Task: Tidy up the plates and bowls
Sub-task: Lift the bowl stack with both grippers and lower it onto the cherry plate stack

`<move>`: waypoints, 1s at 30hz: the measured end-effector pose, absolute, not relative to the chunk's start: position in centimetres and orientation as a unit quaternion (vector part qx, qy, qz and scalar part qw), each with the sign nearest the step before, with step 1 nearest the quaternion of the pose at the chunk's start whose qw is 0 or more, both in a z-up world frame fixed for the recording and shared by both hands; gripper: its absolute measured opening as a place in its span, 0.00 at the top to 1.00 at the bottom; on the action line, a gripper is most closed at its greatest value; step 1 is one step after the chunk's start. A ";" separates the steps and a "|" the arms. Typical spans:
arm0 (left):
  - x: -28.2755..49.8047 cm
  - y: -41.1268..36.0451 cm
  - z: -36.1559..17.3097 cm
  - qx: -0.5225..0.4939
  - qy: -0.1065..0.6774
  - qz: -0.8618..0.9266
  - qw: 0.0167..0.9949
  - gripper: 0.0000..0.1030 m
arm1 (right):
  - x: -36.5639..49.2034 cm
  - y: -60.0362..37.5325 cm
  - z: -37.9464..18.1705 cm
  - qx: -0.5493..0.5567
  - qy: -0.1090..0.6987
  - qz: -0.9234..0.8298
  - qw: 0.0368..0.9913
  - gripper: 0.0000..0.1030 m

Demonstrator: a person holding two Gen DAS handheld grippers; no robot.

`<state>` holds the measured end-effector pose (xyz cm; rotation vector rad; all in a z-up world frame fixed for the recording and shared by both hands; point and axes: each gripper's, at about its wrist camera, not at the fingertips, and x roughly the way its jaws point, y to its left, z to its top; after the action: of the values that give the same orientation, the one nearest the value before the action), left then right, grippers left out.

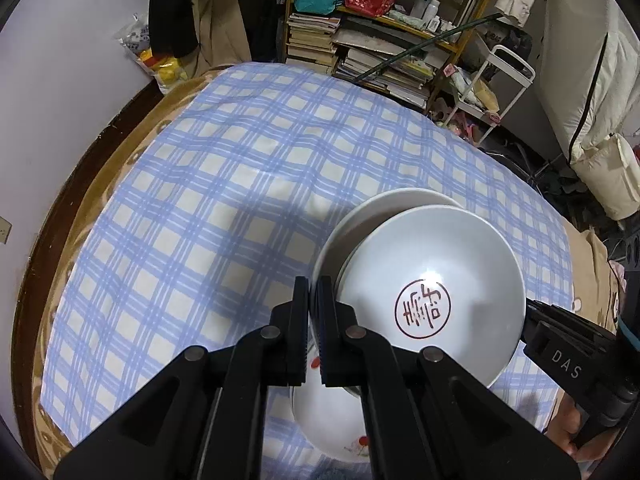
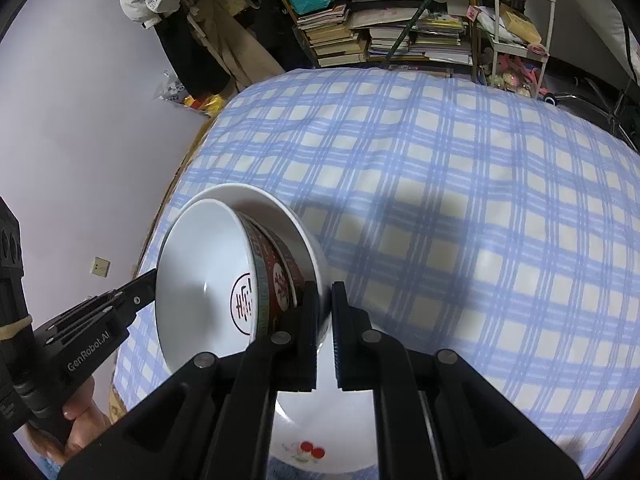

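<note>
A bowl with a red seal mark inside [image 1: 436, 292] [image 2: 204, 280] and a red patterned outside sits in a white plate [image 1: 384, 208] [image 2: 280, 216]. Both are tilted and lifted above the checked cloth. My left gripper [image 1: 313, 312] is shut on the plate's rim at its left side. My right gripper [image 2: 325, 312] is shut on the plate's rim at the opposite side. A second white plate with a red floral print [image 1: 340, 424] [image 2: 320, 436] lies on the cloth below them. Each gripper shows in the other's view [image 1: 560, 344] [image 2: 100, 320].
A blue and white checked cloth [image 1: 240, 184] [image 2: 460, 184] covers the round table. A bookshelf [image 1: 372, 40] and a white cart [image 1: 500, 88] stand beyond the far edge. The wall [image 1: 60, 100] is close on the left.
</note>
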<state>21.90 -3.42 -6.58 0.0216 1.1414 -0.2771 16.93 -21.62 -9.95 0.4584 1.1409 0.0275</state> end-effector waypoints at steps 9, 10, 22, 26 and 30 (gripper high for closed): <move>18.6 -3.2 -7.6 -0.003 0.554 -0.135 0.822 0.99 | 13.2 -21.0 -9.7 0.205 0.539 0.000 0.817 0.90; 18.2 -3.3 -7.9 -0.002 0.555 -0.135 0.821 0.99 | 12.9 -21.0 -9.8 0.204 0.540 -0.002 0.817 0.90; 15.7 -3.5 -10.9 0.011 0.573 -0.125 0.810 0.99 | 9.9 -21.0 -12.2 0.209 0.550 -0.008 0.808 0.90; 15.7 -3.7 -12.2 0.022 0.583 -0.118 0.803 0.99 | 9.4 -21.1 -13.9 0.225 0.554 -0.008 0.801 0.90; 15.8 -4.0 -13.4 0.035 0.594 -0.115 0.796 0.98 | 9.4 -21.2 -15.5 0.232 0.566 -0.006 0.791 0.90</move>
<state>15.81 -4.01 -13.36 0.0749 1.2759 -0.2465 9.44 -21.22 -15.46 0.4996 1.2187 -0.0126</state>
